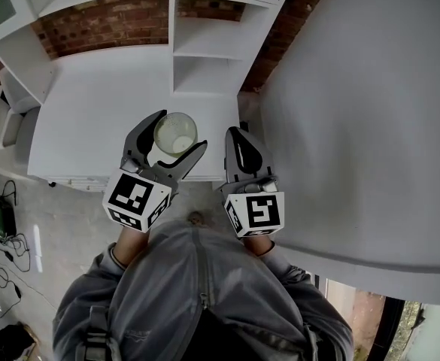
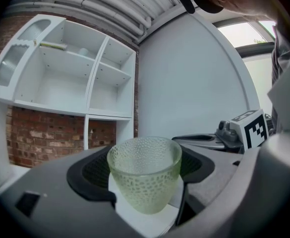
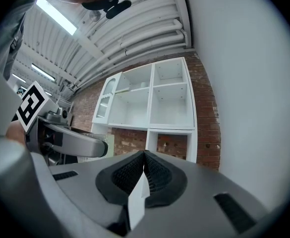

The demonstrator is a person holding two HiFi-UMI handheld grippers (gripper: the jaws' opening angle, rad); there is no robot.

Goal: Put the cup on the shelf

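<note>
Cup (image 1: pixel 175 133) between the jaws of the left gripper (image 1: pixel 180 131), over the counter (image 1: pixel 92 104) near its front edge, right gripper (image 1: pixel 233 132) just beside (on its right), shelf (image 1: pixel 208 47) behind, wall (image 1: pixel 370 111) at right.

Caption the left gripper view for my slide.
Left gripper grips a dimpled, pale-green cup upright between its jaws, white shelf unit ahead.

No words, numbers or brand names can be read anywhere. Only black-and-white square markers are found. They are printed on the cube (image 1: pixel 135 199) of the left gripper (image 1: pixel 180 131) and on the cube (image 1: pixel 256 213) of the right gripper (image 1: pixel 233 134), with two marked faces of each shown in the head view. One marked face of each cube is also caught in the other gripper's view. The patterns cannot be read as text.
</note>
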